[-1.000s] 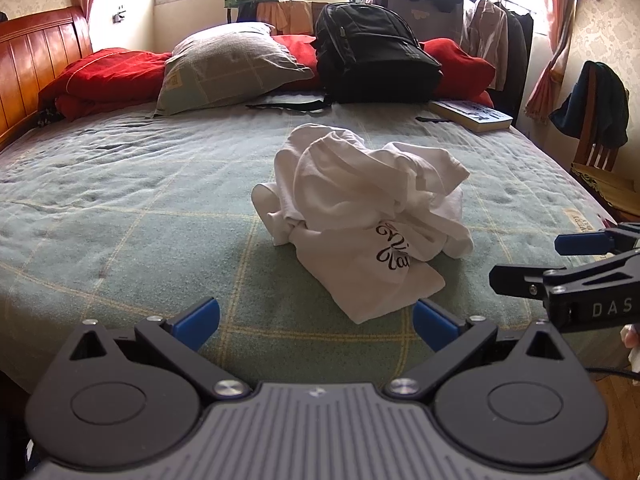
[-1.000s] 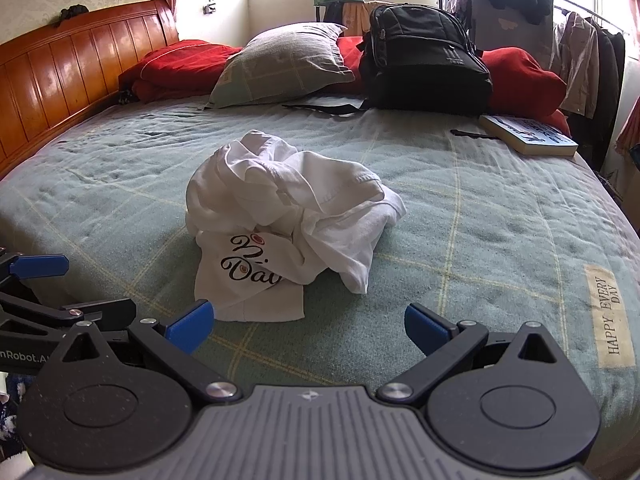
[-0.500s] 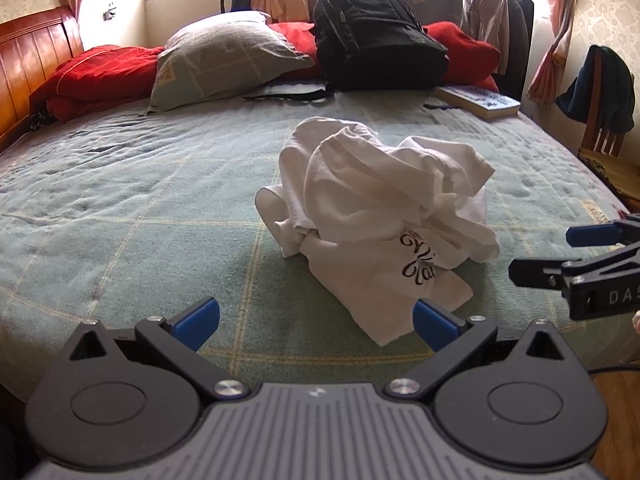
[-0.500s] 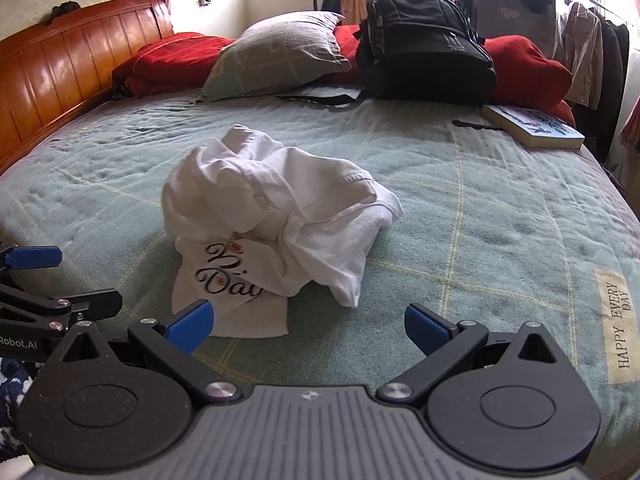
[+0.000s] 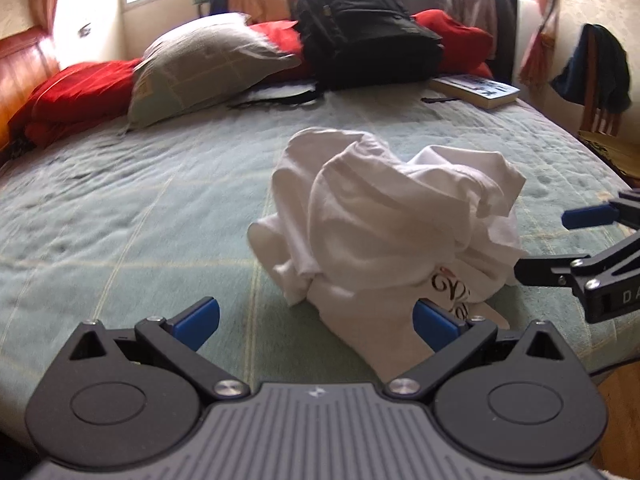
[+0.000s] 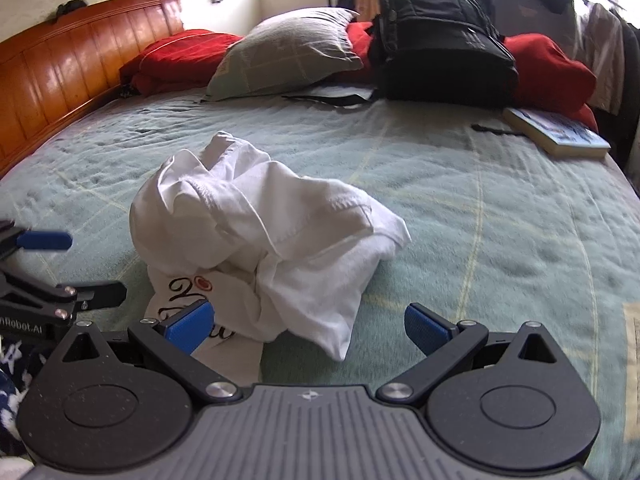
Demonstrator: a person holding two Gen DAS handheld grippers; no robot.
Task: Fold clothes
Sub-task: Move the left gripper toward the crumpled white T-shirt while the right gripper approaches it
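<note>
Left wrist view shows a white garment (image 5: 392, 232) lying crumpled in a loose heap on the green quilted bed (image 5: 132, 216), just ahead of the camera toward 1 o'clock, with a flat printed panel spilling out of the heap toward 5 o'clock. It is bunched, not folded: layers are rolled over one another and no hem or sleeve lies straight. The left gripper (image 5: 316, 322) sits low at 6 o'clock with its jaws wide and nothing between them; the near edge of the cloth lies right at its right-hand blue pad, which suits a pinch on that loose flap. The right gripper (image 5: 560, 240) comes in from 3 o'clock, level with the heap's flank, jaws also spread wide and holding nothing. From the right wrist view the heap (image 6: 264, 248) sits at about 11 o'clock, and the printed panel reaches under the gripper's left pad (image 6: 188, 326). The two tools flanking the pile from either side look placed to take separate edges and pull the cloth flat, which folding would need. A pillow (image 5: 208, 64), a black backpack (image 5: 368, 32) and a book (image 5: 476, 90) sit well apart at 12 o'clock, leaving open bed around the garment for spreading it.
</note>
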